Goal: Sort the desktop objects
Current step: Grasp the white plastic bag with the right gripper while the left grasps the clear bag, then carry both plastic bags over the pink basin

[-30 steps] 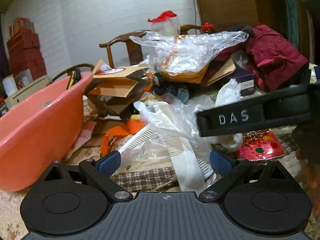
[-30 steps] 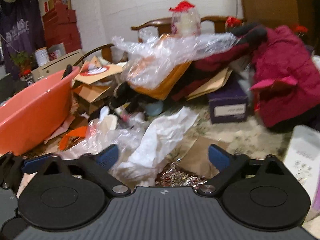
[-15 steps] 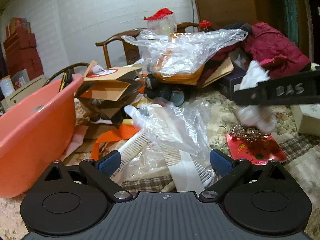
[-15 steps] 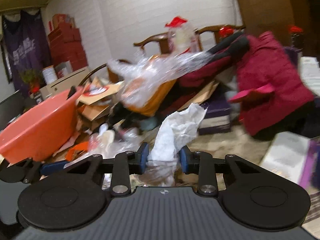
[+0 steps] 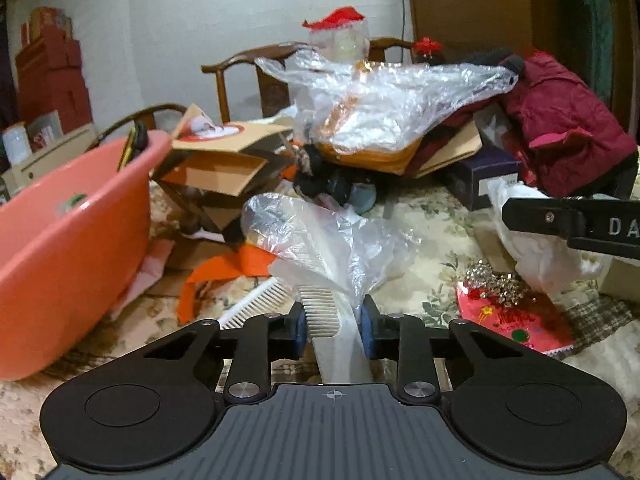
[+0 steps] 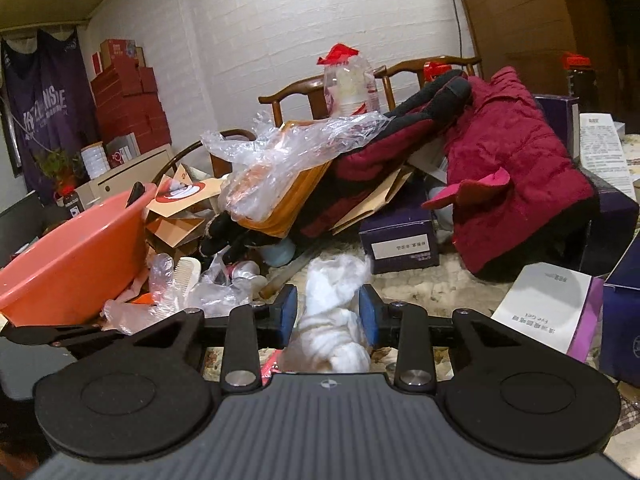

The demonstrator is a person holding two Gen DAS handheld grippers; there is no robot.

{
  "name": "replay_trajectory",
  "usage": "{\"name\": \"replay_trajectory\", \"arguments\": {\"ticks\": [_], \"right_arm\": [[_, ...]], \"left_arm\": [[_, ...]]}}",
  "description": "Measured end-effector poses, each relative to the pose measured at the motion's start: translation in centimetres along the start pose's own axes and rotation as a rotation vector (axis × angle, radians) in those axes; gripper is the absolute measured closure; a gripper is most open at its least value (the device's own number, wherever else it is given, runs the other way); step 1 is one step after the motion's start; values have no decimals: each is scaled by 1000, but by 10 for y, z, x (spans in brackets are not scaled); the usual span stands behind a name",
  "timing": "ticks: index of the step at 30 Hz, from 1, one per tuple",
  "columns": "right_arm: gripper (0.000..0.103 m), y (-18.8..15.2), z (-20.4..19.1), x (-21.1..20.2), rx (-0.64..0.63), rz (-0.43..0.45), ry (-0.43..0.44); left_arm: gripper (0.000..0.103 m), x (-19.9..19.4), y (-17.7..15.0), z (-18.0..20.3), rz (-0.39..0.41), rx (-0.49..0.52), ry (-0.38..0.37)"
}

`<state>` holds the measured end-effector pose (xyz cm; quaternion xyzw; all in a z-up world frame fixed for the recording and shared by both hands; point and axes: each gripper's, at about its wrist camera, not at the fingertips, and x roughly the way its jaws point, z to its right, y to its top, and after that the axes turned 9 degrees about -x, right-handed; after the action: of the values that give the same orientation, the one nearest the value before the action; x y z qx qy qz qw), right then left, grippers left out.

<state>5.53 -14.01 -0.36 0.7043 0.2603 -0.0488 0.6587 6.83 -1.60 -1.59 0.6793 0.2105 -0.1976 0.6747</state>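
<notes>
1. My left claw (image 5: pixel 333 330) has just been closing and is now clamped on a cream comb (image 5: pixel 320 312) that sits partly inside a clear plastic bag (image 5: pixel 320 236), at the lower centre of the left view.
2. The comb's long axis runs away from the camera, up the frame, with its teeth facing left.
3. A second white comb (image 5: pixel 256 304) lies on the desk (image 5: pixel 432 216) just left of the claw, slanting up to the right.
4. My right claw (image 6: pixel 329 312) is clamped on a crumpled white tissue (image 6: pixel 334 300), which stands upright between the pads at the centre of the right view.
5. The orange tub (image 5: pixel 68 240) fills the left side, well apart from both claws.
6. A red card (image 5: pixel 516 320) lies at the lower right of the left view.
</notes>
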Motion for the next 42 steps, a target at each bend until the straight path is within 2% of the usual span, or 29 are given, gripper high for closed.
{"name": "replay_trajectory", "arguments": {"ticks": [5, 7, 10, 12, 19, 30, 42], "right_arm": [[65, -1, -8, -1, -37, -4, -19], [74, -2, -10, -2, -51, -7, -21], [78, -3, -12, -7, -70, -8, -21], [78, -2, -11, -10, -67, -5, -18], [91, 1, -14, -22, -79, 23, -29], [91, 22, -29, -38, -126, 99, -27], [91, 53, -78, -29, -223, 151, 45]], "left_arm": [[84, -14, 3, -3, 42, 4, 13], [85, -21, 5, -6, 59, -4, 11], [94, -31, 9, -9, 82, -2, 6], [95, -36, 11, -10, 97, 1, 6], [99, -50, 14, -18, 137, -8, 1], [100, -74, 27, -31, 217, -9, 11], [100, -94, 53, -71, 299, -57, 110]]}}
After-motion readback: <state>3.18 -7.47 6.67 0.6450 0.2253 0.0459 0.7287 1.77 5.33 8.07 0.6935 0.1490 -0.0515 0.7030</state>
